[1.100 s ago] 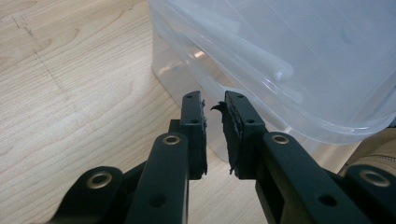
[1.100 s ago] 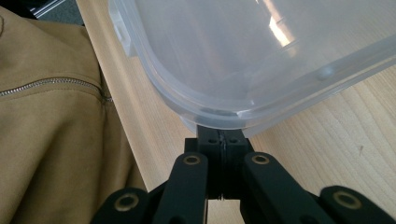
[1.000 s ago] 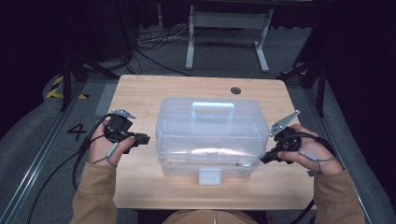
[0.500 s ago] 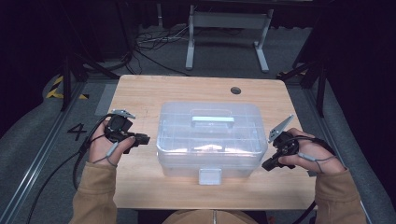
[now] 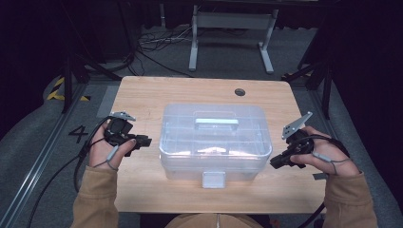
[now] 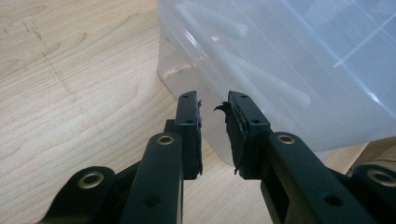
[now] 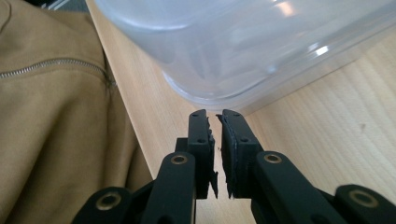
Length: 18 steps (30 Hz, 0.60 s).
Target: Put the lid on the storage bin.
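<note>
a clear plastic lidded storage box [image 5: 216,142] with a pale handle sits in the middle of the light wooden table [image 5: 142,95]. the left gripper [image 5: 142,141] sits just beside the box's left wall, jaws slightly parted and just opening, nothing between them. the right gripper [image 5: 277,162] is near the box's right front corner, its narrow gap also just widening, seemingly holding nothing.

Clear plastic storage box [image 5: 216,142]: contents blurred behind cloudy walls, pale long shapes only, kind not legible. Box cut off by top and right edges in left gripper view. Desk [image 5: 142,95]: near edge partly hidden by sleeves [image 5: 97,199].
</note>
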Motion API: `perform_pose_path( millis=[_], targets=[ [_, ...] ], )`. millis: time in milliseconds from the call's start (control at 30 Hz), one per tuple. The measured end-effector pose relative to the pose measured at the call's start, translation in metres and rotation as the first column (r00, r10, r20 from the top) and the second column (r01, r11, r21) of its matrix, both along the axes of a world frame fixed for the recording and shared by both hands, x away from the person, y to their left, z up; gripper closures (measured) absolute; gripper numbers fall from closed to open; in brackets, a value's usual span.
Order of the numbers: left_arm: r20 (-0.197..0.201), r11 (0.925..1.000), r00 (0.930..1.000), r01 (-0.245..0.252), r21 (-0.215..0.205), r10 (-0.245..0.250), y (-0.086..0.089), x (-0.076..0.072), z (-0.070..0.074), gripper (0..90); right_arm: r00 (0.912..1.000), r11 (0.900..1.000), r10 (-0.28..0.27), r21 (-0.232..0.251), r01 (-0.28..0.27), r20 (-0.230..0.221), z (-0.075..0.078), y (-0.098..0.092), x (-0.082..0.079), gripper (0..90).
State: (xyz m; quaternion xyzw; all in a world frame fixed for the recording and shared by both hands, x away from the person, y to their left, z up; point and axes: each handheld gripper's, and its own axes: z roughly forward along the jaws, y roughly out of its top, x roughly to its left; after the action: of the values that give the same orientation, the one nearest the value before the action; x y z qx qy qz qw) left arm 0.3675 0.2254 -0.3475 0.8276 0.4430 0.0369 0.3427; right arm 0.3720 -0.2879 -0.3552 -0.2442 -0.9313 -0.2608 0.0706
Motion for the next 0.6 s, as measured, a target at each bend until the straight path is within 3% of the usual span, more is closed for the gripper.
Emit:
perform_pose_path(
  millis=[133,233,500,533,600],
  targets=[
    [0.009,0.9999,0.9999,-0.013,-0.003,0.013,0.002,-0.002,0.0,73.5,0.9982,0.998,-0.049,0.042,0.047,0.035,0.007,-0.009,0.002,78.8],
    [0.012,0.9999,0.9998,-0.017,-0.004,0.017,0.003,-0.002,0.0,73.1,0.9919,0.992,-0.097,0.089,0.09,0.081,0.011,-0.014,0.005,73.4],
    [0.02,0.9994,0.9992,-0.034,-0.004,0.034,0.007,-0.002,-0.001,71.0,0.9553,0.957,-0.247,0.195,0.214,0.163,0.016,-0.027,0.016,65.9],
    [0.02,0.9994,0.9992,-0.034,-0.004,0.034,0.007,-0.002,-0.001,70.7,0.9553,0.957,-0.247,0.195,0.214,0.163,0.016,-0.027,0.016,65.9],
    [0.026,0.9992,0.9989,-0.04,0.001,0.039,0.008,0.0,-0.002,70.6,0.9433,0.951,-0.27,0.208,0.23,0.193,0.016,-0.031,0.018,61.7]
  ],
)
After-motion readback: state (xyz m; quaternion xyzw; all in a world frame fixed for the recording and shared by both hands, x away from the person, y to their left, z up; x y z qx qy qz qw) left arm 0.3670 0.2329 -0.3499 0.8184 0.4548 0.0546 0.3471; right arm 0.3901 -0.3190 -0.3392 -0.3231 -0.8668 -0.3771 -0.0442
